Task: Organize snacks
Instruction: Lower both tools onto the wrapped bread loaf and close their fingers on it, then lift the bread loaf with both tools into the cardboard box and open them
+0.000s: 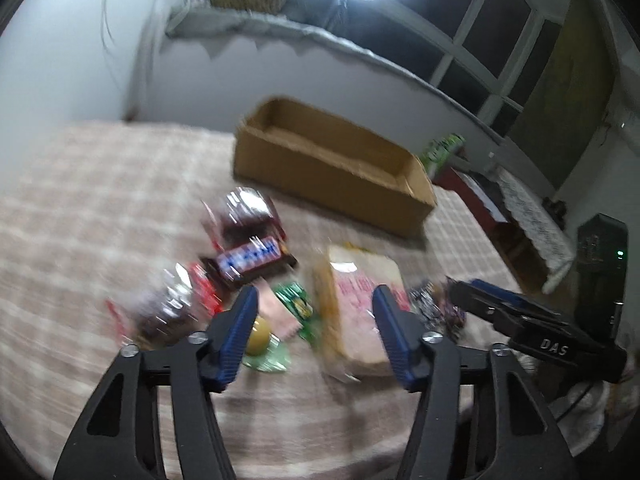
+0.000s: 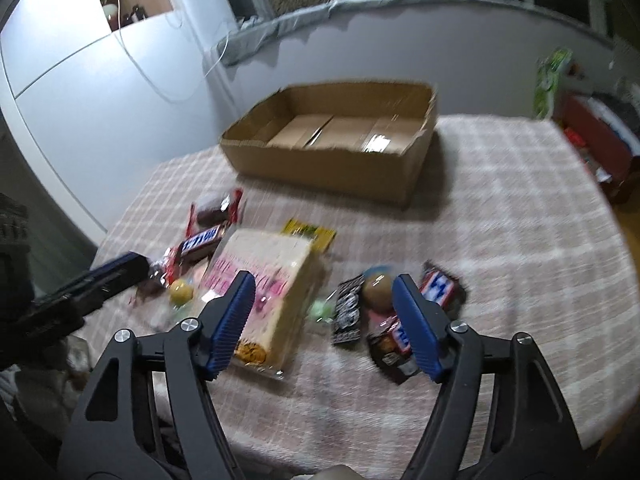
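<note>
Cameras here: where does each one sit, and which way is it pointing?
Left wrist: rides the left claw, facing forward over the snack pile toward the cardboard box; the right claw pokes in.
Right wrist: rides the right claw, facing the box; the left claw enters.
Shared: box, bread pack, checked tablecloth.

The right gripper (image 2: 324,308) hangs with its jaws wide apart above a checked tablecloth (image 2: 500,240), holding nothing. Between its blue fingers (image 2: 234,320) lie a large wrapped cake slab (image 2: 266,280), a round brown sweet (image 2: 379,286) and dark candy bars (image 2: 440,288). An open cardboard box (image 2: 332,160) sits farther back, and the left gripper (image 2: 100,280) reaches in from the left edge.
</note>
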A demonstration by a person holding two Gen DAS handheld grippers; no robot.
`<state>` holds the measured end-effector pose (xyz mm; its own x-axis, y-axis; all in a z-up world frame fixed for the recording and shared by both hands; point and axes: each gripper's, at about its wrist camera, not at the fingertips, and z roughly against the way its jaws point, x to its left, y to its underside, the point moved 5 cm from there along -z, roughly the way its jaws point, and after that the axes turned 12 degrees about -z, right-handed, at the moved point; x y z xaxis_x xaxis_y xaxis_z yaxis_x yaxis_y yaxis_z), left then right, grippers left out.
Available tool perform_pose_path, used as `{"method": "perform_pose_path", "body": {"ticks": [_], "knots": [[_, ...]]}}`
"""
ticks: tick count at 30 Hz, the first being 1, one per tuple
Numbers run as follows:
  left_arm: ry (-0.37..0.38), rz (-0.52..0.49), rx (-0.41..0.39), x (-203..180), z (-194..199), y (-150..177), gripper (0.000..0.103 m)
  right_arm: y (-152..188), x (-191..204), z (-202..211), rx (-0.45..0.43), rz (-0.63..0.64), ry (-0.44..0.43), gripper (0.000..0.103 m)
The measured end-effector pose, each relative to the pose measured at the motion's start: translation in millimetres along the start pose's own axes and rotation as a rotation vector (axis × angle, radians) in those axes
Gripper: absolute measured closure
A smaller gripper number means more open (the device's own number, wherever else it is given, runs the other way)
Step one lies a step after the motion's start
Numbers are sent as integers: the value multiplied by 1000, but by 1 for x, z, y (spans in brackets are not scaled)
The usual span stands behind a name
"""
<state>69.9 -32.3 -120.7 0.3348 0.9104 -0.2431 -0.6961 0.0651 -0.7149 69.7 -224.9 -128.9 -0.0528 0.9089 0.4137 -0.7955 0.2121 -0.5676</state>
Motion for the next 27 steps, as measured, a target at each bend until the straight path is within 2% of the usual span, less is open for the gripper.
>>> {"method": "perform_pose_path", "body": {"ticks": [3, 5, 7, 11, 15, 18, 22, 27], "knots": [[55, 9, 53, -5, -14, 9, 60, 5, 3, -13, 71, -19, -57, 38], [80, 3, 76, -10, -21, 13, 60, 6, 4, -18, 92, -24, -70, 39], [96, 4, 83, -10, -23, 13, 60, 8, 5, -25, 115, -26, -77, 40], [106, 0, 87, -6, -25, 10, 61, 9, 6, -36, 165, -51, -116, 49], [156, 22, 117, -2, -35, 9, 71, 11, 8, -46, 205, -70, -140, 53], [199, 20, 142, -3, -43, 7, 72, 8, 7, -51, 229, -102, -170, 57], [215, -25, 157, -7, -45, 2, 72, 6, 6, -57, 259, -144, -190, 58], [201, -72, 165, -13, -46, 1, 73, 6, 13, -62, 277, -121, -191, 58]]}}
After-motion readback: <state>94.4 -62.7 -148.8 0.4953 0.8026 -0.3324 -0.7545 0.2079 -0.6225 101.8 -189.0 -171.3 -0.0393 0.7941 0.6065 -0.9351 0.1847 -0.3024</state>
